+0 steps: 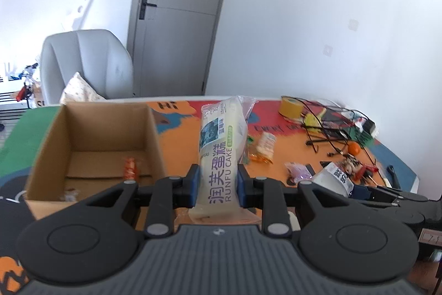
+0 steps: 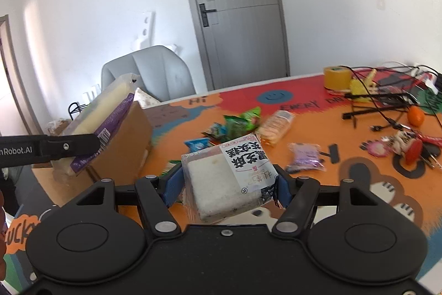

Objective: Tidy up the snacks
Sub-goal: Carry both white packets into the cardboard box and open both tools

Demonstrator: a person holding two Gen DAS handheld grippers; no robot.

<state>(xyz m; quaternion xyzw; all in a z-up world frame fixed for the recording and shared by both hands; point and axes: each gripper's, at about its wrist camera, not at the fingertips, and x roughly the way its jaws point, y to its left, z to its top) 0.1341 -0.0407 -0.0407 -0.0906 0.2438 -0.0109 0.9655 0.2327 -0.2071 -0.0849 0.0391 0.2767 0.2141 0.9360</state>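
Observation:
My left gripper (image 1: 217, 185) is shut on a long clear packet of Runfu cake (image 1: 221, 145), which it holds upright above the table, just right of an open cardboard box (image 1: 94, 129). In the box lie an orange-wrapped snack (image 1: 129, 167) and a small pale one (image 1: 69, 195). My right gripper (image 2: 228, 185) is shut on a square packet of white rice cake (image 2: 226, 179), lifted off the mat. The right wrist view shows the left gripper (image 2: 83, 145) with the Runfu cake (image 2: 105, 115) beside the box (image 2: 124, 148).
Loose snacks lie on the colourful mat (image 2: 331, 129): green packets (image 2: 237, 123), a biscuit pack (image 2: 276, 126), a blue packet (image 2: 197, 144), a purple packet (image 2: 305, 156). At the far right are a tape roll (image 2: 337, 78), cables, an orange (image 2: 415, 115). A grey chair (image 1: 85, 62) stands behind the table.

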